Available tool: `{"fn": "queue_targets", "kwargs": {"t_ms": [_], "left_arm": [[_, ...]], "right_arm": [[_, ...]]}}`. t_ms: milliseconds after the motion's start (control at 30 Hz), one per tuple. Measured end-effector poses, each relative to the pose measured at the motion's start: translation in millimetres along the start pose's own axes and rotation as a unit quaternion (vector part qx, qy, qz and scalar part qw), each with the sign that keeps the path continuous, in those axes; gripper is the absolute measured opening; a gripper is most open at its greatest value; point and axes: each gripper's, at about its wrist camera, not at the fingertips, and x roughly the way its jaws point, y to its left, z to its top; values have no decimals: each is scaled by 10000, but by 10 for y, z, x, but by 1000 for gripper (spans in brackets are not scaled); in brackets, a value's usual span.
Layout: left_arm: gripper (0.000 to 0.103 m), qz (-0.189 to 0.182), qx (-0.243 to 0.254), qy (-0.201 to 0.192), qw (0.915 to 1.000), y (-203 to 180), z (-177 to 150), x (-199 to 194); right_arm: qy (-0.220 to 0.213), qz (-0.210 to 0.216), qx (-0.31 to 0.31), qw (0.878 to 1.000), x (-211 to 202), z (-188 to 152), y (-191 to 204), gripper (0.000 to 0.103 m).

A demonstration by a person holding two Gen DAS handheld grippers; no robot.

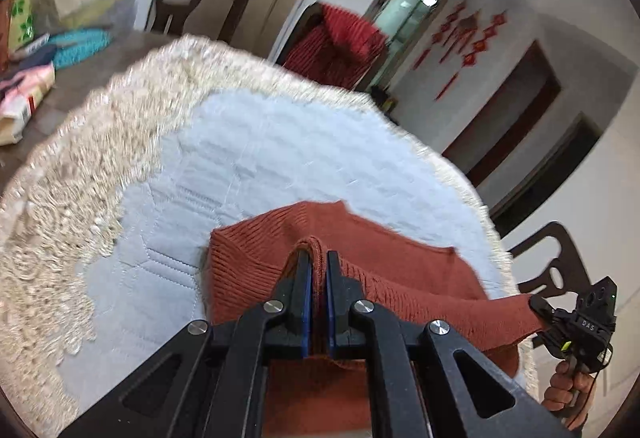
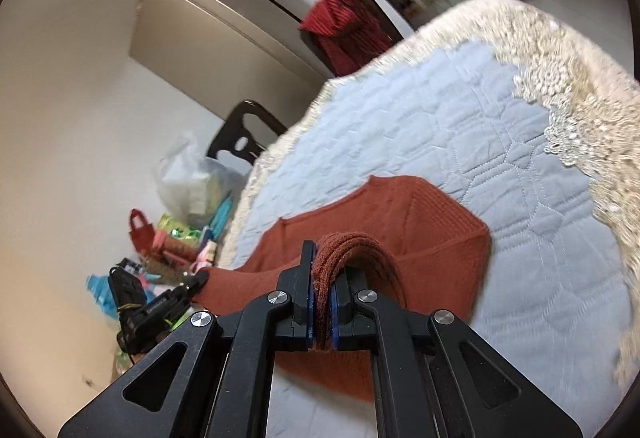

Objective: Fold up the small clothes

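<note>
The rust-red knitted garment (image 1: 376, 278) lies partly on the pale blue quilted cloth (image 1: 248, 165) that covers the bench, and partly lifted, with its near edge held up between the two grippers. The cloth, with its cream lace border (image 1: 80, 165), serves as the landmark here.

To the left of the garment's middle, the left gripper (image 1: 319, 266) is clamped on a gathered fold of the knit, blue pads pressing it from both sides. From there the fabric runs taut to the right, off the cloth's edge, where the right gripper (image 1: 538, 304) pinches the far corner. In its own view the right gripper (image 2: 324, 262) is closed on several stacked layers of the ribbed edge, which bulge above the pads; the left gripper (image 2: 200, 278) shows at the garment's other corner, just off the cloth's left edge.

The step looks like carrying the held edge over toward the part of the garment resting on the cloth. To do it well, both grippers should travel together at the same height, keeping the edge lightly stretched so it does not sag or twist. The thick knit may slip, so the clamping should hold until the edge lies squarely on the lower layer, corners matched, before either lets go.
</note>
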Motion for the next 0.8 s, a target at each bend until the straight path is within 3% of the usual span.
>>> {"fn": "queue_targets", "kwargs": {"t_ms": [433, 533, 600, 667, 700, 800], "left_arm": [[8, 87, -322, 312, 9990, 140, 133, 384], [9, 107, -426, 315, 9985, 150, 179, 422], [18, 170, -417, 219, 9987, 151, 212, 401], [24, 210, -408, 79, 9989, 158, 246, 347], [24, 225, -397, 21, 9990, 162, 258, 321], [24, 375, -346, -122, 9986, 180, 281, 227]], "right_arm": [[551, -393, 630, 9957, 516, 221, -413, 8], [488, -404, 573, 9963, 544, 283, -374, 15], [424, -361, 540, 9970, 542, 336, -349, 20], [348, -293, 508, 9977, 509, 380, -338, 40], [280, -312, 486, 9979, 495, 399, -330, 44], [142, -310, 433, 9985, 433, 441, -326, 45]]}}
